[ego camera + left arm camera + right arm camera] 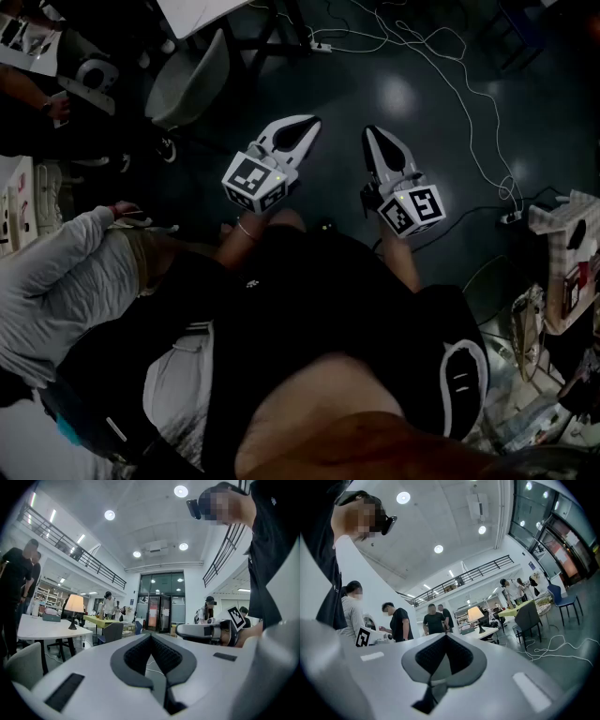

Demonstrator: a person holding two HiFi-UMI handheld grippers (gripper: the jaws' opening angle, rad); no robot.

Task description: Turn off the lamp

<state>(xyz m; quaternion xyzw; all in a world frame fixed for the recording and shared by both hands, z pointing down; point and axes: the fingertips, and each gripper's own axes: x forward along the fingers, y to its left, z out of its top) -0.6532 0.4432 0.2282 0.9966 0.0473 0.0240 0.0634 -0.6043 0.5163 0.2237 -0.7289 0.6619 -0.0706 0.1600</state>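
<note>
A table lamp (74, 605) with a glowing cream shade and dark base stands far off on a white table (44, 629) in the left gripper view. The right gripper view shows the same lit lamp (476, 615) on the table (488, 632), also far away. In the head view both grippers are held side by side over the dark floor, in front of the person's body. My left gripper (307, 124) has its jaws together with nothing between them, tips meeting (151, 637). My right gripper (373, 133) is shut and empty too (445, 637).
White cables (450, 84) trail over the floor ahead. A grey chair (192, 80) and a table edge lie at the upper left. Several people stand near the lamp table (399, 620). A yellow-green table (105, 619) and more chairs (528, 618) stand further off.
</note>
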